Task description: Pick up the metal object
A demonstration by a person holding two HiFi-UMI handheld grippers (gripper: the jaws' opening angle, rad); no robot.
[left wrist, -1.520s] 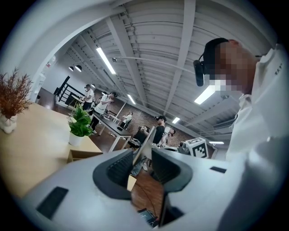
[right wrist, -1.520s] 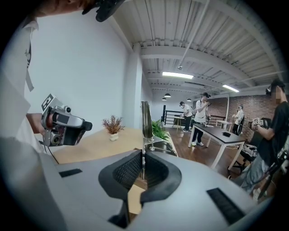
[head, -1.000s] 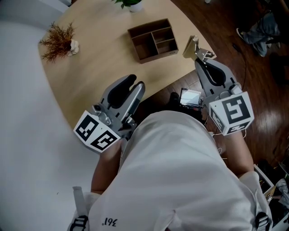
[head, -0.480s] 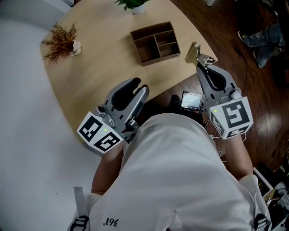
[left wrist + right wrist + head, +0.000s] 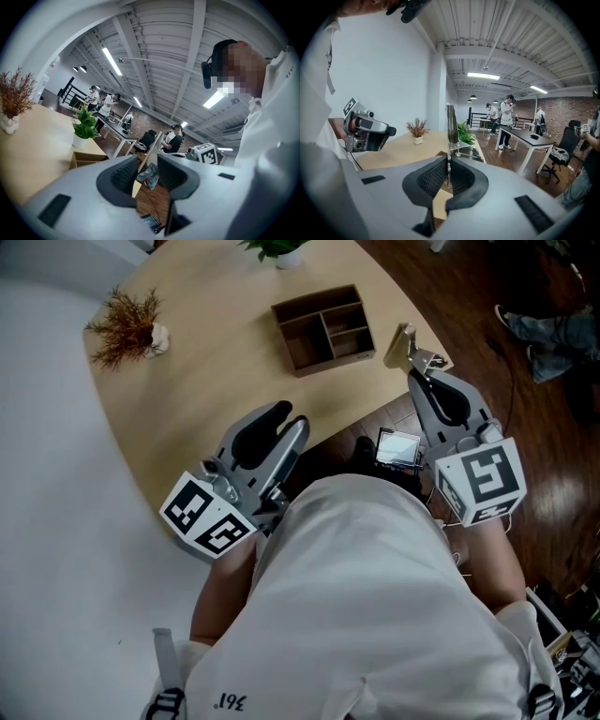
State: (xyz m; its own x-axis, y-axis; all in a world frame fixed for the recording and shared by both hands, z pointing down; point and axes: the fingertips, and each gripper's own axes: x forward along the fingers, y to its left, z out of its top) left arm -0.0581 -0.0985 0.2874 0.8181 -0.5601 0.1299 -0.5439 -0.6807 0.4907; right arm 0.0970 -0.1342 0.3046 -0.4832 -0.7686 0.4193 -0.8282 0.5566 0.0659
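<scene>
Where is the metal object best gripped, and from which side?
Its thin flat plate, from the person's side, jaws across the two faces. The metal object stands edge-on and slim there, and the right gripper is shut on that edge; probably a secure hold.

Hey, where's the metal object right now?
The metal object is clamped in the right gripper, at the head view's right, by the table's edge, just right of the wooden compartment box.
</scene>
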